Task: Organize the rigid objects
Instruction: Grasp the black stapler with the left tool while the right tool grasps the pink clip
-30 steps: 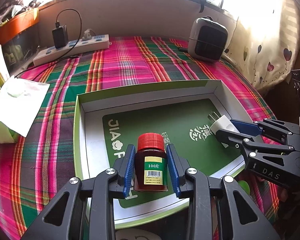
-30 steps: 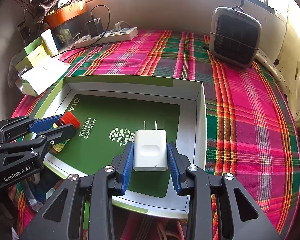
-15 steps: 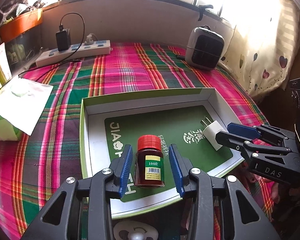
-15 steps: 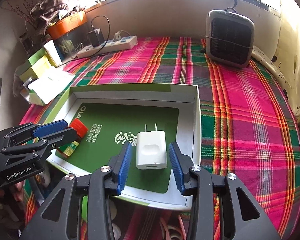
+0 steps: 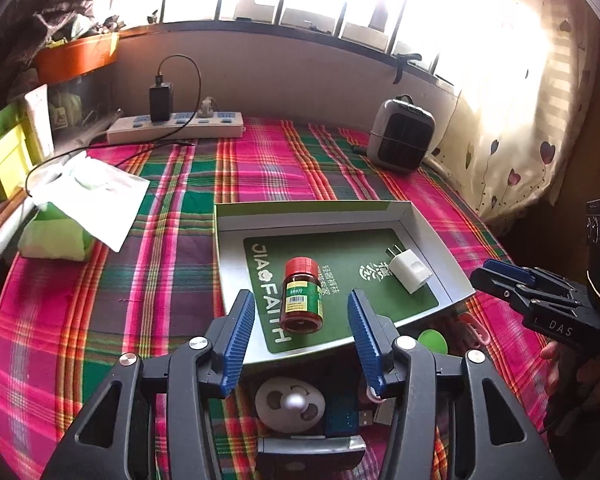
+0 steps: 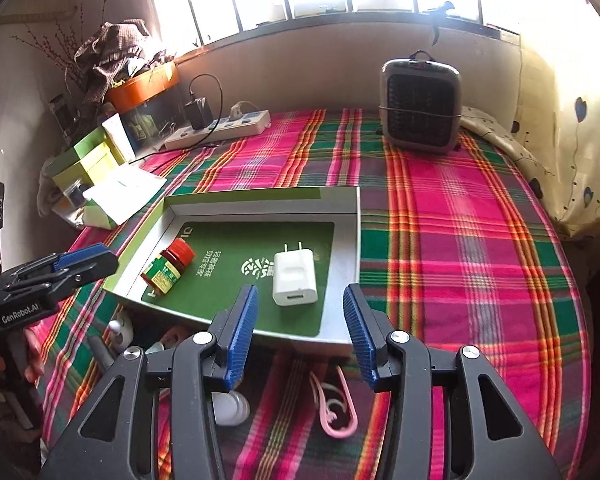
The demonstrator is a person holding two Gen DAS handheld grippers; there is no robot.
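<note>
Inspection at this moment: my left gripper [image 5: 302,334] had its jaws opening, pads clear of the red-capped pill bottle [image 5: 301,300], which stood free on the green insert of the shallow box tray [image 5: 232,292] and leaned a little in the fisheye view. Nothing was grasped. My right gripper [image 6: 300,330] was likewise opening, with the white plug adapter [image 6: 294,278] lying flat on the same insert, prongs pointing away, just ahead of the pads and untouched by them. Bottle and adapter lay apart inside the tray, neither against a wall.

The tray rested on the plaid cloth [image 6: 460,240] over the desk. Loose items remained nearer to me, outside the tray: a white round gadget [image 5: 290,404], a USB stick [image 5: 342,418] and a pink clip [image 6: 336,412].

Judgement: the step in hand was the release and withdrawal after placing. To do it well, I judged both grippers should back out along their own line, jaws wide, so no pad clips the bottle, which looked easy to topple. I should then choose one remaining item per gripper, approaching low and square to its narrow sides.
</note>
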